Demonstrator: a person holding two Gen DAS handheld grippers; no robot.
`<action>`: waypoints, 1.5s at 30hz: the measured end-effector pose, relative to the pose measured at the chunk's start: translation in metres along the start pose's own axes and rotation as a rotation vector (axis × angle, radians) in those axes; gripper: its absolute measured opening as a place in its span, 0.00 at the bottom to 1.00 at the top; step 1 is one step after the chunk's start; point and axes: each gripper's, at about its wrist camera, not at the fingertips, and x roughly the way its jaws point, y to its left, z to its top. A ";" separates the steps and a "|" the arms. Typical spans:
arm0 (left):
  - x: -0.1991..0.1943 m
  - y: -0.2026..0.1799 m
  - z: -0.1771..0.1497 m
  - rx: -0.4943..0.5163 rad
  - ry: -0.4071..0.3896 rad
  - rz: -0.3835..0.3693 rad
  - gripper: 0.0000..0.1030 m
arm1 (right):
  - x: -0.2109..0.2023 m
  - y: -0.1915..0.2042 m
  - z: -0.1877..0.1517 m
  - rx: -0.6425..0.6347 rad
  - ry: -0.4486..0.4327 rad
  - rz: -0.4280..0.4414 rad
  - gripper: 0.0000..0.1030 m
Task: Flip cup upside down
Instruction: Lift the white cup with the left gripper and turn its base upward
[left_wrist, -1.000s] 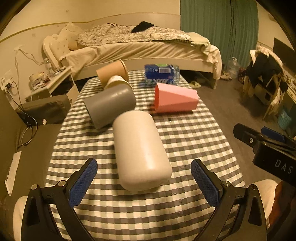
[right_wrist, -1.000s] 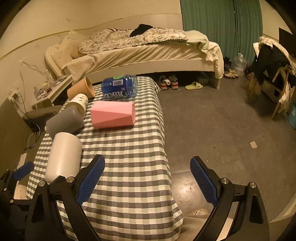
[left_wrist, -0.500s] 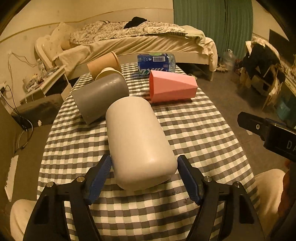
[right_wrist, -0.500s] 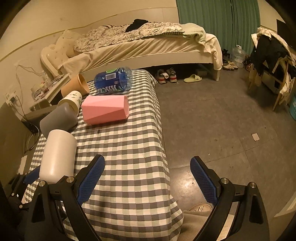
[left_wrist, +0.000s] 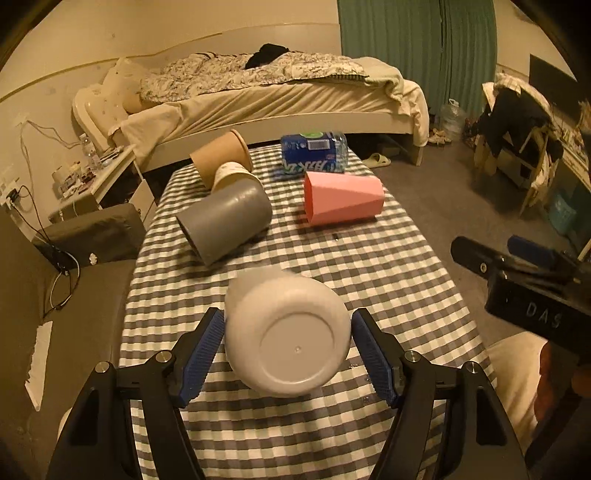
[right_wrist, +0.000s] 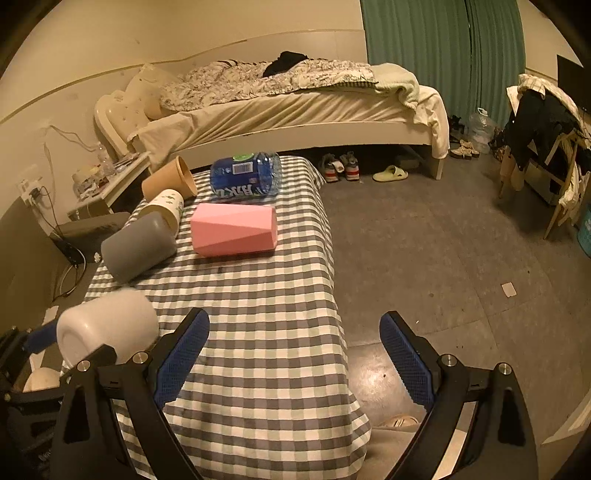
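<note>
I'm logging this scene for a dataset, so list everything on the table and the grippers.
White cup: 1, white, near table edge, base toward camera, between left gripper's pads.
Grey cup: 1, grey, on its side, left of centre.
Pink cup: 1, pink faceted, on its side, right of grey.
Paper cups: 2, tan and white printed, on sides, far left.
Water bottle: 1, blue label, lying at far end.
Tablecloth: 1, grey-white check.
Left gripper: black, blue pads, shut on white cup.
Right gripper: black, blue pads, open, empty.

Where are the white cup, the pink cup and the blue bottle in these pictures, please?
white cup (left_wrist: 291, 343): left wrist view, on its flat base.
pink cup (right_wrist: 234, 230): right wrist view, on its faceted side.
blue bottle (right_wrist: 245, 177): right wrist view, on its label.
</note>
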 end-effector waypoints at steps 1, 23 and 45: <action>-0.002 0.001 0.001 -0.003 -0.001 0.002 0.71 | -0.002 0.000 0.000 -0.002 -0.004 0.000 0.91; -0.002 0.020 0.002 -0.011 0.019 0.018 0.71 | 0.002 -0.007 -0.001 0.016 0.007 -0.002 0.91; -0.005 0.027 0.006 -0.040 -0.005 -0.028 0.70 | 0.000 0.011 -0.003 -0.025 -0.003 -0.007 0.91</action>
